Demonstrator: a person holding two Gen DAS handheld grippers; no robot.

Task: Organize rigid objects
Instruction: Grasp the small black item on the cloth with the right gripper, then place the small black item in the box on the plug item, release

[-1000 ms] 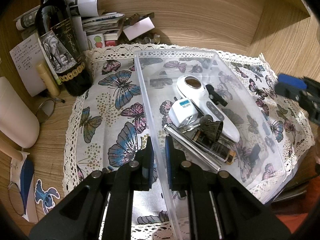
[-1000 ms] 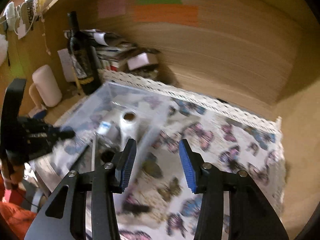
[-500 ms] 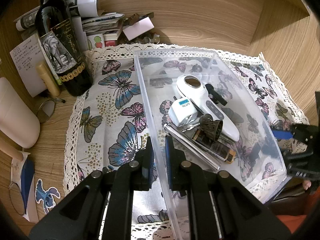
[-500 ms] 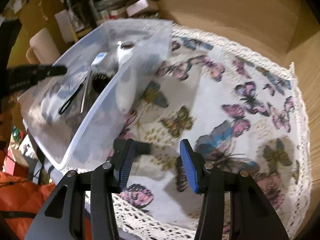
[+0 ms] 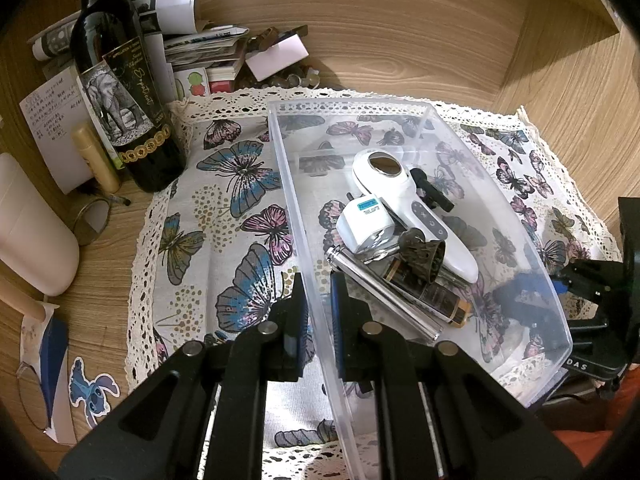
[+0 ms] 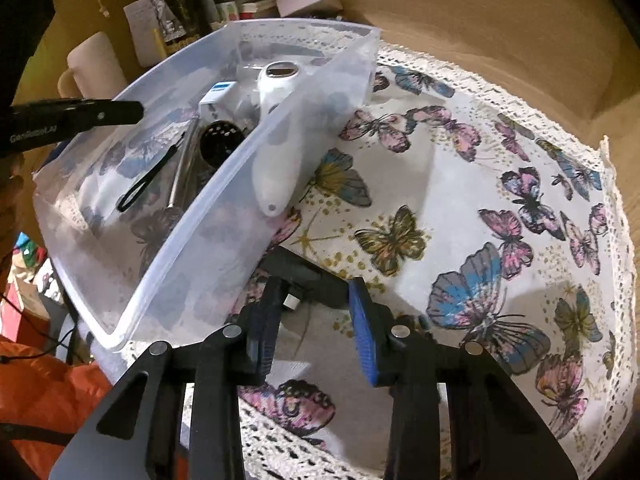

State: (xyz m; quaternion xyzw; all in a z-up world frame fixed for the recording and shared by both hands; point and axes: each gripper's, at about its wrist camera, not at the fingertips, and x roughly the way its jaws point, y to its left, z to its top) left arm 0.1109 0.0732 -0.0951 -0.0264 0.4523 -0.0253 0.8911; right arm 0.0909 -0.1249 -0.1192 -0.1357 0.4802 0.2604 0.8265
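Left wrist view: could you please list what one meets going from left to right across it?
White cylinder → wine bottle → butterfly cloth → left gripper on the clear bin wall → white handheld device → right gripper.

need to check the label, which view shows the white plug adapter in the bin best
The left wrist view: the white plug adapter sits unobstructed, blue label up, inside the clear bin. In the right wrist view only its blurred top corner shows.
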